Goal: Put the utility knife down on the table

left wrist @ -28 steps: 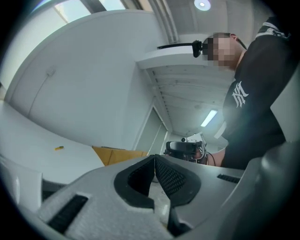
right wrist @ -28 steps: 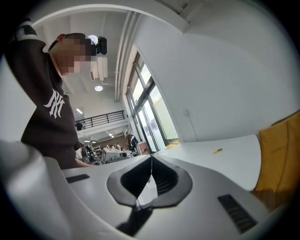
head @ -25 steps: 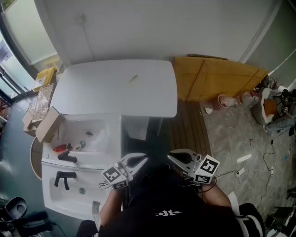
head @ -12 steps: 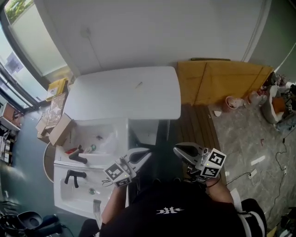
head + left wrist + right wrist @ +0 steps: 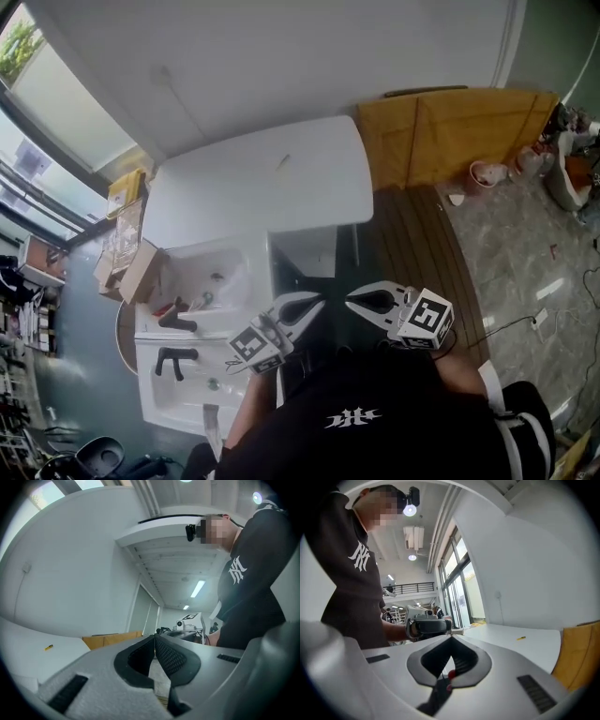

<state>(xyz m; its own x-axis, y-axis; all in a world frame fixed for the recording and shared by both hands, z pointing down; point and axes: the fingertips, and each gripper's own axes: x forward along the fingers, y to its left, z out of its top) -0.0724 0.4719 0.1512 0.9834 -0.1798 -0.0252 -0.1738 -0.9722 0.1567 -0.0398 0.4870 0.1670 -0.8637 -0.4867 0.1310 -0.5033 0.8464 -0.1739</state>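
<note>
The utility knife [image 5: 281, 162] is a small yellow sliver that lies on the white table [image 5: 234, 202], far from both grippers. It also shows as a yellow speck on the table, as knife [image 5: 48, 647] in the left gripper view and as knife [image 5: 521, 638] in the right gripper view. My left gripper [image 5: 317, 302] and right gripper [image 5: 352, 300] hover close to the person's chest, short of the table, tips pointing at each other. The left gripper [image 5: 154, 637] has its pads pressed together with nothing between them. The right gripper [image 5: 451, 639] is likewise shut; a dark blurred shape with a red spot shows behind its pads.
A white sink unit [image 5: 187, 375] with two black faucets [image 5: 175, 320] stands at the left below the table. Cardboard boxes [image 5: 131, 267] sit beside it. A yellow-brown board [image 5: 441, 131] leans on the wall at the right, with pots [image 5: 487, 173] and cables on the floor.
The head camera has swung, so the table and sink sit more tilted in view. Both grippers stay shut near the body, their tips a little closer together. The knife has not moved on the table.
</note>
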